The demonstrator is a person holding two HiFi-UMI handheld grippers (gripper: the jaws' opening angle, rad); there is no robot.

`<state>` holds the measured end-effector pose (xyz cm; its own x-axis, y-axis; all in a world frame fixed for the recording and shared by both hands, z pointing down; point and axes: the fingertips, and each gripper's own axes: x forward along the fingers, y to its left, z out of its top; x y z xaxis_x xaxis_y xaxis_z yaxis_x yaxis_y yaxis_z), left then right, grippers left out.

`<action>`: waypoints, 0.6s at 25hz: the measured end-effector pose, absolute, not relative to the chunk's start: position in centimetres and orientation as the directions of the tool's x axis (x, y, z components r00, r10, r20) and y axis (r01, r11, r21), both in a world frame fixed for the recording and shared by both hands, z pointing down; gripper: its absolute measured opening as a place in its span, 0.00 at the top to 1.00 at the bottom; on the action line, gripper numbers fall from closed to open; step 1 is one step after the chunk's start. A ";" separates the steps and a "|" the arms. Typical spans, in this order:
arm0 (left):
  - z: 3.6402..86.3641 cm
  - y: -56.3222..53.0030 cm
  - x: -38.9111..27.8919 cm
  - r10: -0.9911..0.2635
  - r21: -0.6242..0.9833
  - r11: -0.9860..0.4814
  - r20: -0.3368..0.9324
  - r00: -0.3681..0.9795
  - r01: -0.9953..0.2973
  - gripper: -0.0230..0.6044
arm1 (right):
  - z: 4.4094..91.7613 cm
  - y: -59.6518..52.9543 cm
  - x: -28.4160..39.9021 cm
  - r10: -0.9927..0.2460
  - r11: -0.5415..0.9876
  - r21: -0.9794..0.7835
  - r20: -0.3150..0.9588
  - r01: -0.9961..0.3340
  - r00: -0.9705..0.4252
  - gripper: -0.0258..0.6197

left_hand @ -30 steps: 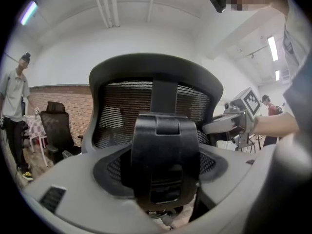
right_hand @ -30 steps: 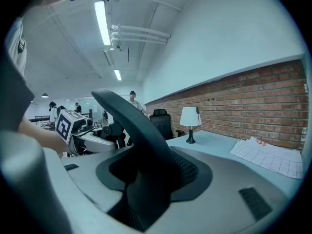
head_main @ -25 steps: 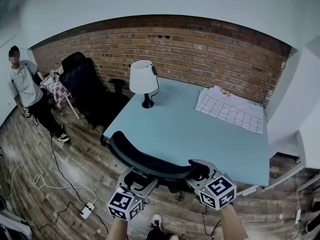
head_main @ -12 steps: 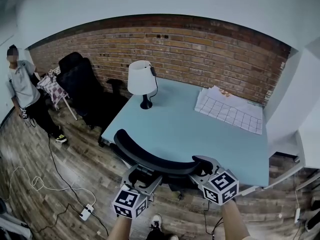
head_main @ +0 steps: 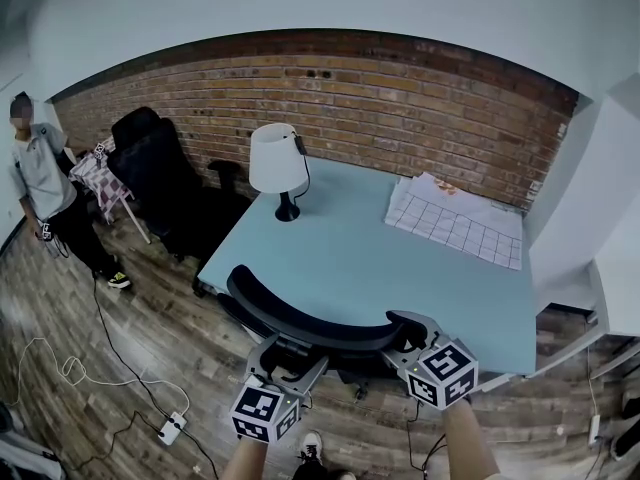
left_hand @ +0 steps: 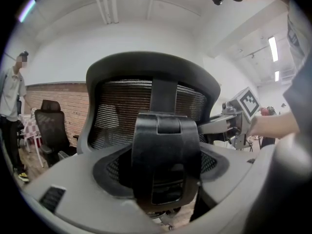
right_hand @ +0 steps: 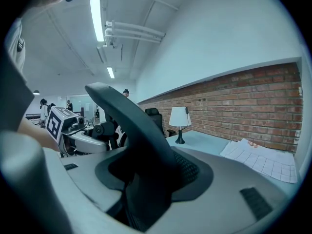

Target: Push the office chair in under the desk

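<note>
Head view looks steeply down on desk (head_main: 370,268) & chair back (head_main: 300,320). Both gripper views sit v. close behind it, facing wall-ward; all 3 share it.

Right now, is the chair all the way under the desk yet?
Nearly. Done: the office chair has its backrest right at the front edge of the desk; its seat is out of sight. In hand: the left gripper and right gripper straddle the backrest, jaws just opening, not squeezing. Left: maybe one last nudge, then pulling away.

The black mesh-backed office chair (head_main: 300,318) stands upright, backrest at the pale blue desk's (head_main: 400,268) near edge.
</note>
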<state>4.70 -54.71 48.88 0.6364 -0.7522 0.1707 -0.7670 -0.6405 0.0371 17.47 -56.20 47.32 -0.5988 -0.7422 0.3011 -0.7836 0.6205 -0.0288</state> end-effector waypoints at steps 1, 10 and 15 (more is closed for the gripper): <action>49.0 -54.7 4.7 -0.748 0.040 -0.645 0.171 0.642 -0.763 0.36 | 47.3 -56.1 17.5 -0.744 0.619 -0.028 0.300 -0.785 -0.598 0.60; 49.0 -54.2 4.2 -0.742 0.043 -0.645 0.203 0.638 -0.763 0.34 | 47.2 -55.2 18.9 -0.806 0.535 0.029 0.316 -0.844 -0.501 0.52; 48.7 -53.0 2.7 -0.758 0.068 -0.622 0.197 0.621 -0.780 0.34 | 46.1 -53.4 20.6 -0.831 0.499 0.029 0.297 -0.866 -0.469 0.52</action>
